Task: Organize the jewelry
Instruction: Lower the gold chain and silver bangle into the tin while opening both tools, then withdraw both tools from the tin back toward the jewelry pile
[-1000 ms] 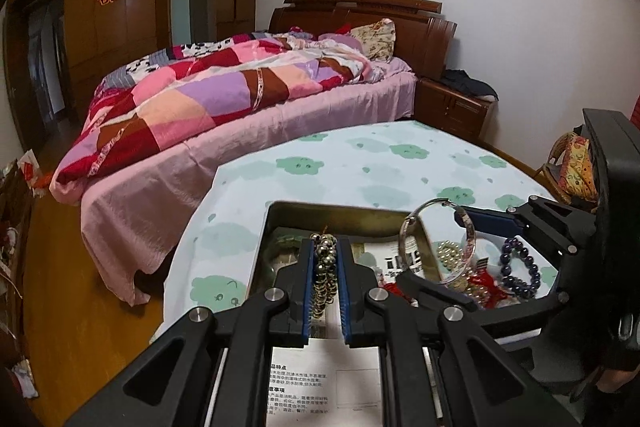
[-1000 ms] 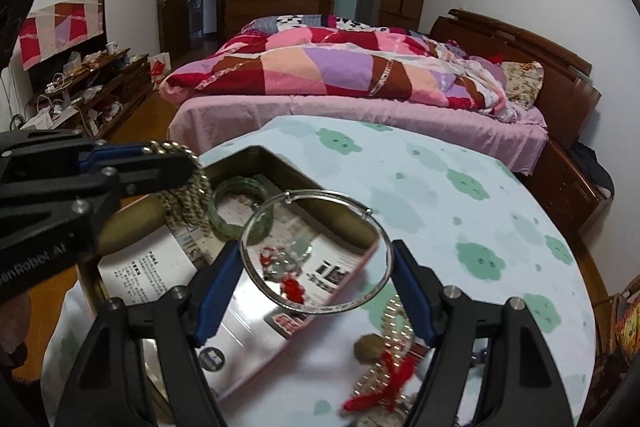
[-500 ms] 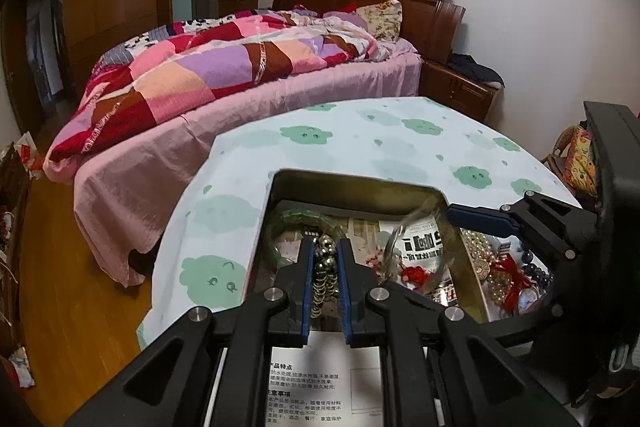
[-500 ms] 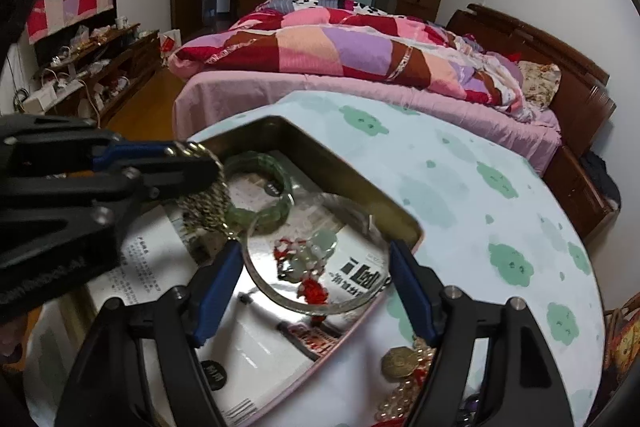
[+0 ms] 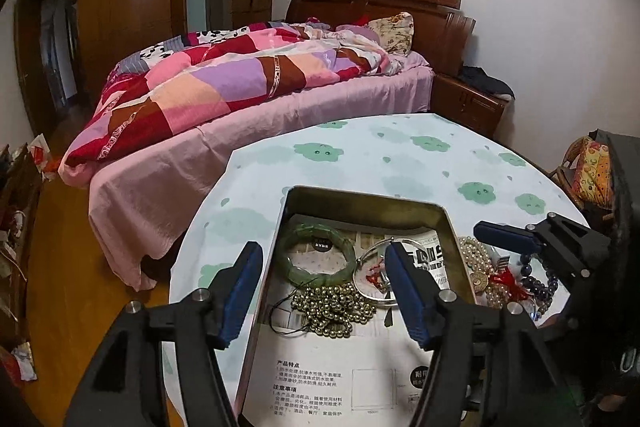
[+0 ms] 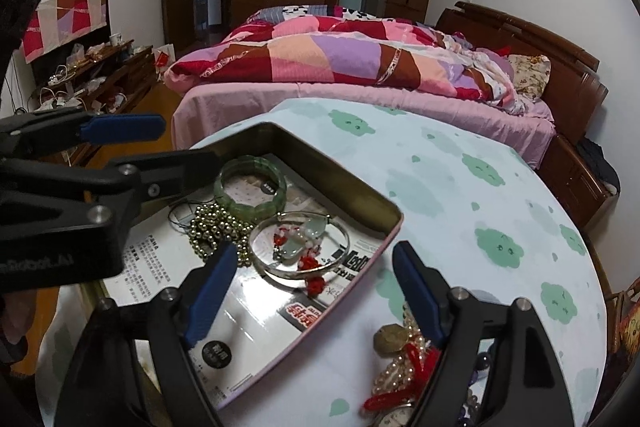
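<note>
Chinese print on tin liner, headings legible: 产品特点, 注意事项. Both grippers angled down over tin. Left gripper opening, bead string loose between fingers. Right gripper opening, silver bangle free just ahead.

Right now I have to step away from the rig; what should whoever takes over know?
Left gripper: jaws opening, nothing between them, above the tin.
Right gripper: jaws opening, empty, over the tin's near edge.
Done: green bangle, gold bead string, silver bangle and red-cord pendant lie in the tin.
Left: pearl strand, coin charm and dark beads heaped on the tablecloth beside the tin.
</note>
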`<state>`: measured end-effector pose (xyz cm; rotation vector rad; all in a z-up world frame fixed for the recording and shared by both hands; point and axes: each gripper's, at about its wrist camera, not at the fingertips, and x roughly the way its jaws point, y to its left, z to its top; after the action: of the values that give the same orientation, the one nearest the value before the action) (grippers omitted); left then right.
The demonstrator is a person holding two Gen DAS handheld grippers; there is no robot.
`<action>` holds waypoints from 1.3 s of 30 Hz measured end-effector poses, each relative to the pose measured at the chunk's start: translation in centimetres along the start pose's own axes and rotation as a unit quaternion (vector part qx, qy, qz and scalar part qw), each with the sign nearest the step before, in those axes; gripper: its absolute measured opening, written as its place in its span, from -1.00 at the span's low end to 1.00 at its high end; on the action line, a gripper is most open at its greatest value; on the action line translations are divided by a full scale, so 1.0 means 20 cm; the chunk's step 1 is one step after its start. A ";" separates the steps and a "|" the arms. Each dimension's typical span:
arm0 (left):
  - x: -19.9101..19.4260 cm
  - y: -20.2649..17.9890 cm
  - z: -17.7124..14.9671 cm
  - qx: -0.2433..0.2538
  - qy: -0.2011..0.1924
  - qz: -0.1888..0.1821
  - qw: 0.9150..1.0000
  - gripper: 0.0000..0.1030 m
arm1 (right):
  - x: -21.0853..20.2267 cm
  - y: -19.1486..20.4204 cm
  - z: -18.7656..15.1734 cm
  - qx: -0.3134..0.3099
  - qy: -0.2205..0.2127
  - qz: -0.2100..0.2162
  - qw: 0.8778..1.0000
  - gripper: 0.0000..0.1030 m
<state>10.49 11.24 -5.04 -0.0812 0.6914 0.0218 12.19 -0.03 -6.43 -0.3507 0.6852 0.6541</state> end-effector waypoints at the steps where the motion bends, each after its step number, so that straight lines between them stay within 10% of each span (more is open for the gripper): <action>1: 0.00 -0.01 0.00 0.001 0.002 0.002 1.000 0.24 | 0.00 0.00 0.00 0.001 -0.001 0.001 1.000 0.59; 39: -0.03 -0.75 -0.21 0.121 0.039 -0.065 0.990 0.21 | -0.40 -0.70 -0.59 0.177 0.016 -0.103 0.979 0.59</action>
<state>8.11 -4.12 -6.96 0.1068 0.7601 -0.1913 11.19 -19.80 -8.33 -0.0993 0.7692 0.3196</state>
